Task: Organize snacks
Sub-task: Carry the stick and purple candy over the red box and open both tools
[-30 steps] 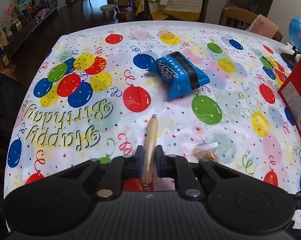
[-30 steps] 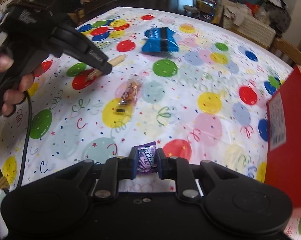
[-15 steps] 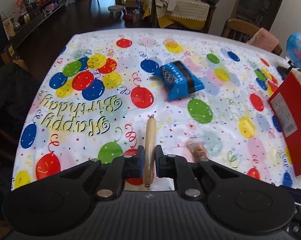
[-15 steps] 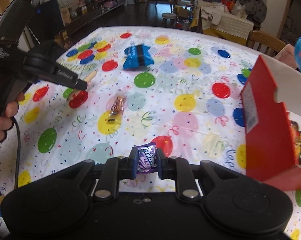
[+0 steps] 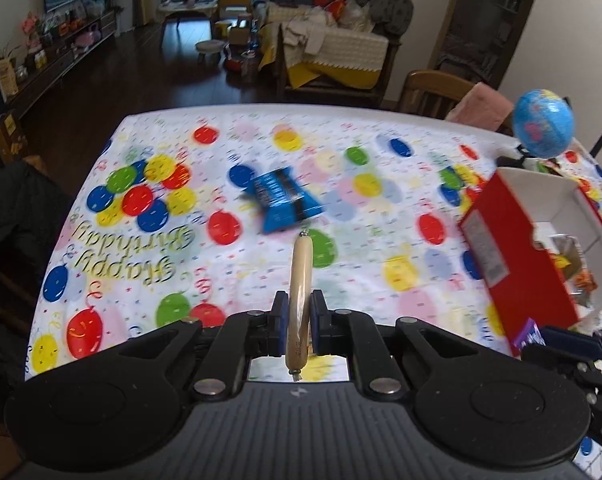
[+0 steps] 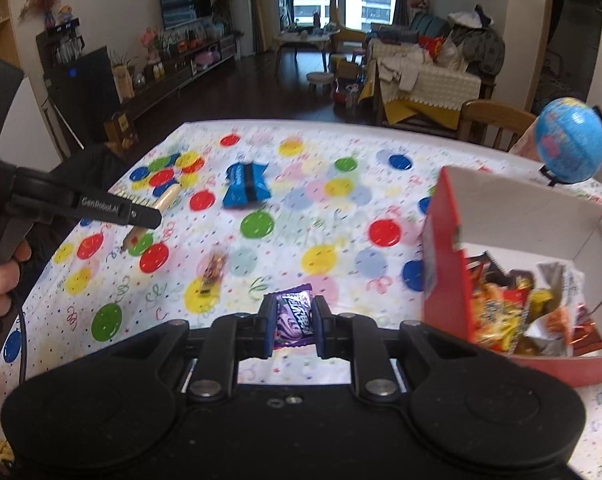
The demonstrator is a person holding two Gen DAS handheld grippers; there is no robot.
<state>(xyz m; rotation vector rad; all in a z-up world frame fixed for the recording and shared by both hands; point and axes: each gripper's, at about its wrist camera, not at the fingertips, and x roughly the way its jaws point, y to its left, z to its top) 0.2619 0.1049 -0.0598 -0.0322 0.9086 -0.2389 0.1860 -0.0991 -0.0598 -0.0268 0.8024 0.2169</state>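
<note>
My left gripper [image 5: 299, 322] is clamped on a slim tan sausage stick in clear wrap [image 5: 299, 280], which stands out past the blue pads, lifted above the table with its balloon-printed "Happy Birthday" cloth [image 5: 149, 248]. My right gripper [image 6: 293, 320] is clenched around a small purple candy wrapper [image 6: 295, 314], also held clear of the cloth. To the right stands an open red cardboard box with a white inside [image 6: 445, 264], already holding a heap of bright snack packets [image 6: 513, 304]. Still lying on the cloth are a blue and black snack bag [image 6: 245, 188] toward the far side and a small orange-brown wrapped sweet [image 6: 213, 270] nearer my right gripper. A blue globe [image 6: 573, 146] stands beyond the box.
</note>
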